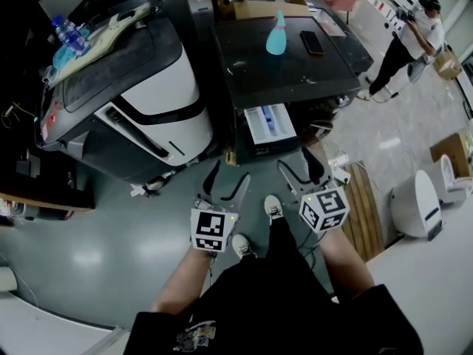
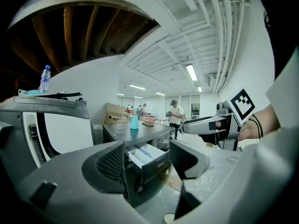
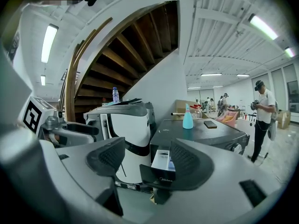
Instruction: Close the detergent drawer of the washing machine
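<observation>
Left hand-held gripper (image 1: 230,174) and right hand-held gripper (image 1: 293,159) — both agape, empty — face Midea-marked detergent drawer (image 1: 270,124).

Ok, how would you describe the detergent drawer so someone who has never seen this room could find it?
Find the dark washing machine in the middle of the head view, with a teal bottle and a phone on top. The detergent drawer juts out from its front face. It is the only white pulled-out tray there, with a blue insert, set against the dark casing.
</observation>
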Tool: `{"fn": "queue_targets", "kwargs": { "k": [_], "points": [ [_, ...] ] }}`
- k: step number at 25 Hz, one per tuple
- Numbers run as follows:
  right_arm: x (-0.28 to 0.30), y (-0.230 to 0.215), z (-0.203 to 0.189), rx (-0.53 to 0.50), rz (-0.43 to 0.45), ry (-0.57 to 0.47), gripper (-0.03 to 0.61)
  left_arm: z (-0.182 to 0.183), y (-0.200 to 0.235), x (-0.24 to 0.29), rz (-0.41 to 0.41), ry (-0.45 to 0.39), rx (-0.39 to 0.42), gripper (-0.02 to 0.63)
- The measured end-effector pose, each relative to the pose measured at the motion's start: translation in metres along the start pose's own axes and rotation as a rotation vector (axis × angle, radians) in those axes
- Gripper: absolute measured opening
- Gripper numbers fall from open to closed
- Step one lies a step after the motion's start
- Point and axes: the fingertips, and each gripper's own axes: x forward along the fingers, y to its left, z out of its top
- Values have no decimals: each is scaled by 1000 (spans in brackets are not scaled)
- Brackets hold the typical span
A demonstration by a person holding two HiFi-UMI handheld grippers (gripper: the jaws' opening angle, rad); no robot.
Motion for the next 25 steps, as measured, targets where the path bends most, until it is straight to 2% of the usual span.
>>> {"fn": "queue_targets", "kwargs": {
  "k": [10,25],
  "points": [
    [28,-64,-35,34,-1,90,310,-22,-5,63,15,68,-27,284],
    [81,-119,-107,75,62,280,305,-93,13,138,67,243,-85,284]
  ]
}}
